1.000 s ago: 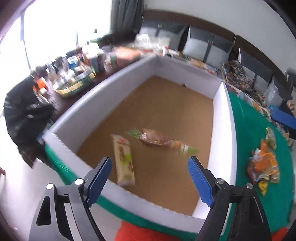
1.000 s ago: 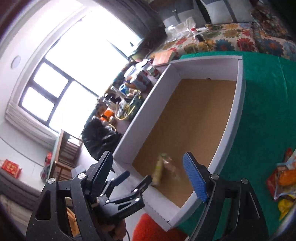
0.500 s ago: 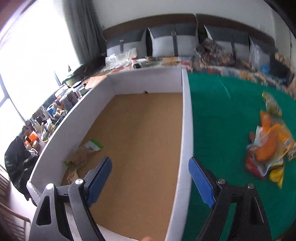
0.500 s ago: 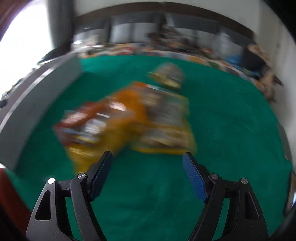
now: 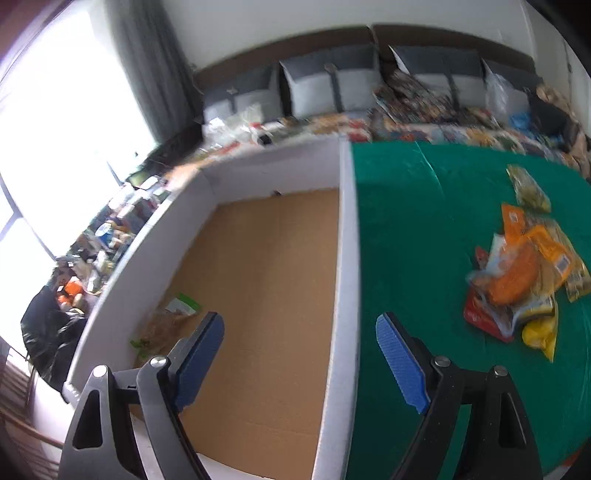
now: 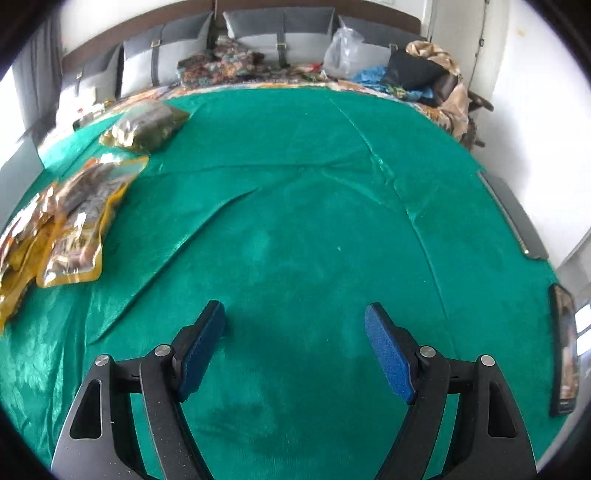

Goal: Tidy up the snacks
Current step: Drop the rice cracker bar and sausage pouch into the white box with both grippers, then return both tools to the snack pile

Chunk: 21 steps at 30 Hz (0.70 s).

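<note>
Both my grippers, left gripper (image 5: pixel 300 356) and right gripper (image 6: pixel 295 349), have empty jaws spread wide. The snack pile (image 6: pixel 62 218) sits at left of the right view on the green cloth (image 6: pixel 314 221). I should swing left, then pinch one packet for the box (image 5: pixel 345 258).

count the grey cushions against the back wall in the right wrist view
3, in a row along the wall: left cushion by the curtain, middle cushion behind the patterned fabric, and right cushion mostly hidden behind a clear plastic bag. More may be hidden.
</note>
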{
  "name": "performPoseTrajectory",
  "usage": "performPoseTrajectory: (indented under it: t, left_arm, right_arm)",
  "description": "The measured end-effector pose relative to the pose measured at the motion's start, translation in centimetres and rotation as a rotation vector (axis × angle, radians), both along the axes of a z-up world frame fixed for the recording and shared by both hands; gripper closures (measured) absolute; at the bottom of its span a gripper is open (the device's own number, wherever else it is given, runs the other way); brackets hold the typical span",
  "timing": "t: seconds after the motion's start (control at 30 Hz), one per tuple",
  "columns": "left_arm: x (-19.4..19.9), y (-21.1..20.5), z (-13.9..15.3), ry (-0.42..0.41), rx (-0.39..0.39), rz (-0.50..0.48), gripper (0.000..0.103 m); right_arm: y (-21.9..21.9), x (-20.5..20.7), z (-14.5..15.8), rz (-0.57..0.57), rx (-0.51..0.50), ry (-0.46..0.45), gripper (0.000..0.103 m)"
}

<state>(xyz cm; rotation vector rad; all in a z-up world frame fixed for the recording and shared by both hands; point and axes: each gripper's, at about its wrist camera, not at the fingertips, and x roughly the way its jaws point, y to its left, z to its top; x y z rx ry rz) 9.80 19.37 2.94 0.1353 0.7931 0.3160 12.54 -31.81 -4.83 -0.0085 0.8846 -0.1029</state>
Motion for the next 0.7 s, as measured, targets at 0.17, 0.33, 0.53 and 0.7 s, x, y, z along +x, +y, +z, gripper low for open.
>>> performPoseTrajectory:
  t: [0.17, 0.33, 0.53, 0.7]
  left_arm:
    - [-3.0, -4.5, 4.0, -0.206, 0.103, 0.002, 0.013]
    - [-5.2, -11.1, 4.7, -0.259, -0.041, -0.143, 0.003]
    - [-5.2, -17.2, -1.6, -0.072, -0.175, -0.285, 0.002]
    - [-4.2, -19.0, -7.7, 0.078, -0.179, -0.325, 0.002]
  right_arm:
    - [-0.5, 1.0, -0.3, -0.019, 0.046, 0.009, 0.016]
    - [-0.3, 1.2, -0.5, -0.023, 0.04, 0.012, 0.014]
    - [-0.4, 1.2, -0.5, -0.023, 0.041, 0.012, 0.014]
    - [-0.4, 1.1, -0.5, -0.023, 0.041, 0.012, 0.013]
